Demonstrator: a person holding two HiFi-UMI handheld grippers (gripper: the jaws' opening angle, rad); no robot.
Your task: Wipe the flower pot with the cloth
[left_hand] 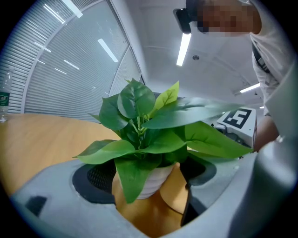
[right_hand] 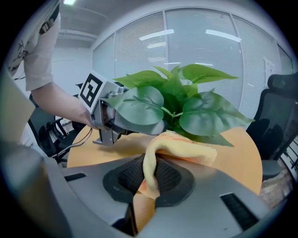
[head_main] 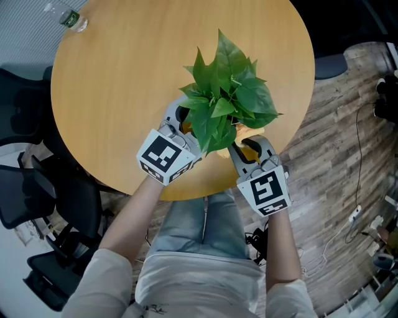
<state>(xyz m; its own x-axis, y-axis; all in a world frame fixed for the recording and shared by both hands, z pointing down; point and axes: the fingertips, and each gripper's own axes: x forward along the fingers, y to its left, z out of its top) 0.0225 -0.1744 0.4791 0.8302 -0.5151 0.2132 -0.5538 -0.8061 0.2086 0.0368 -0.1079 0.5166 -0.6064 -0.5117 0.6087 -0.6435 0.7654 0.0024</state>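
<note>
Plainly, the white flower pot holds a leafy plant.

Table fills mid scene, w/ the person at its near edge. Flower pot stands on table nr that near edge, right of ctr, plant in it. Left gripper at pot's left, pot btw its jaws. Right gripper at pot's near right, cloth pinched in its jaws, free end just beside pot, under the leaves. Bottle at table's far-left edge. Chairs on floor left of table; cable on floor to the right.
</note>
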